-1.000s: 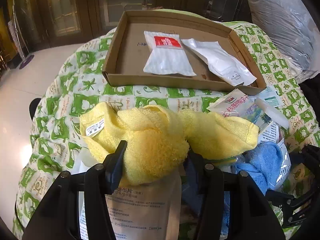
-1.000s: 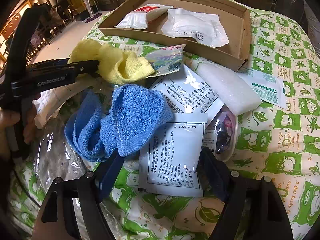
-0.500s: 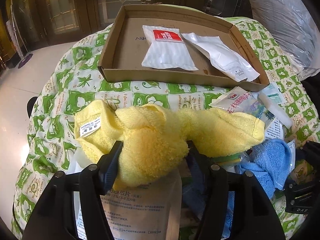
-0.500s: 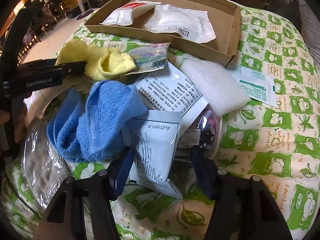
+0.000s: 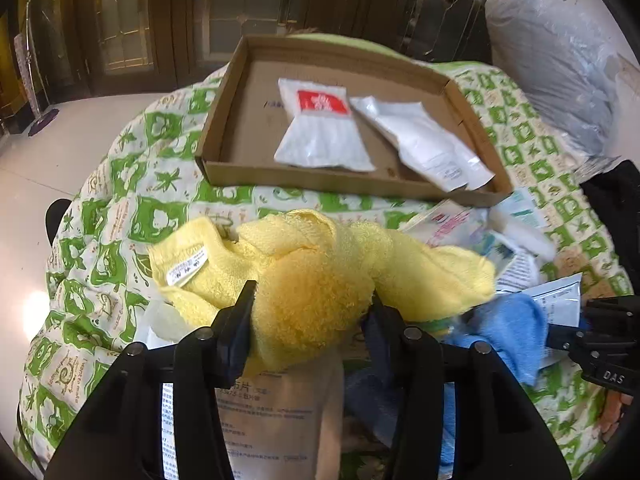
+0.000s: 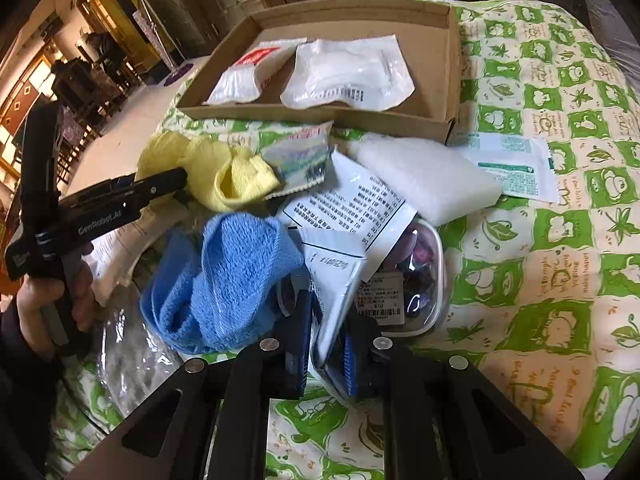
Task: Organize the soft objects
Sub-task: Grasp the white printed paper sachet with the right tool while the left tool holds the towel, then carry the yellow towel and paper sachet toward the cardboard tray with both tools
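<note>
- Yellow towel [image 5: 320, 280] bunched and pinched at its thick middle between the left gripper [image 5: 312, 316] fingers, which have just been closing on it; loose ends spread to either side over the green-and-white patterned cloth [image 5: 120, 208], white label showing at the left end.
- White printed pouch [image 6: 332, 292] creased and clamped between the right gripper [image 6: 326, 354] fingers, just closed and pressed tight together on its lower edge.
- Blue towel [image 6: 224, 276] crumpled just left of that pouch, touching it, below the yellow towel in the right wrist view.
- Larger printed sachet [image 6: 360, 208], colourful foil packet [image 6: 300, 156], white foam pad [image 6: 428, 176] and clear container of dark purple pieces [image 6: 420, 264] heaped together beside the towels.
- Green-printed white sachet [image 6: 516, 168] lying flat, apart to the right of the foam pad.
- Shallow cardboard tray [image 5: 224, 128] beyond the heap, holding a red-labelled white packet [image 5: 324, 128] and a plain white packet [image 5: 428, 144] side by side.
- Person's hand [image 6: 52, 300] wrapped around the left gripper's handle at the left edge.
- Grey plastic bag [image 5: 552, 64] off to the far right, behind the tray.
</note>
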Demonstrator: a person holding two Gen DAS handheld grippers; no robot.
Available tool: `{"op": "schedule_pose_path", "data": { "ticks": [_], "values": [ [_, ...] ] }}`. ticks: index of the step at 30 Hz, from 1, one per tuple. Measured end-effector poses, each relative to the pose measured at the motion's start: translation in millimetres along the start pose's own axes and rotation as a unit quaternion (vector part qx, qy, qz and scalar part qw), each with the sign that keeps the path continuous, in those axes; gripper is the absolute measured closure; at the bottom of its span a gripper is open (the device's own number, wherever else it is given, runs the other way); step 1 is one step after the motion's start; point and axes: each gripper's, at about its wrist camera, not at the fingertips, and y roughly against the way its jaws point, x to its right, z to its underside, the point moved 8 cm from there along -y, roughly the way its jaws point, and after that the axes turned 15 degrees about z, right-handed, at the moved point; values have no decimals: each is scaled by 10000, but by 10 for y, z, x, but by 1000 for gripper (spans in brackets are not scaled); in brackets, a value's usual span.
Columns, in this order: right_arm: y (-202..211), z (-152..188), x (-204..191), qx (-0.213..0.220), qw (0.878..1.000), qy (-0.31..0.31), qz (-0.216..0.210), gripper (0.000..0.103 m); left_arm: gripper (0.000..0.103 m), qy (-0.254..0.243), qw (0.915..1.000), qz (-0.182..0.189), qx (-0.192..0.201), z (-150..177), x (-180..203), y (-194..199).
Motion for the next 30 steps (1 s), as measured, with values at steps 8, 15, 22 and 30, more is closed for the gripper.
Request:
{"op": "schedule_pose_path", "data": {
  "ticks": [8,15,22,30],
  "values": [
    [221,-83,120,248,9993,-231,-180,91,56,15,9998,55,187,-44,84,260],
    [245,-68,191,146,9985,-408,-332,91,56,-75,9998,2,170,-109,232,391],
    [235,-78,161,133,9986,-404,-326,91,56,-42,9998,-122,119,-153,283,478],
    [244,-73,168,144,9985,-404,-329,91,56,-131,9997,-177,112,-183,352,528]
  ]
}}
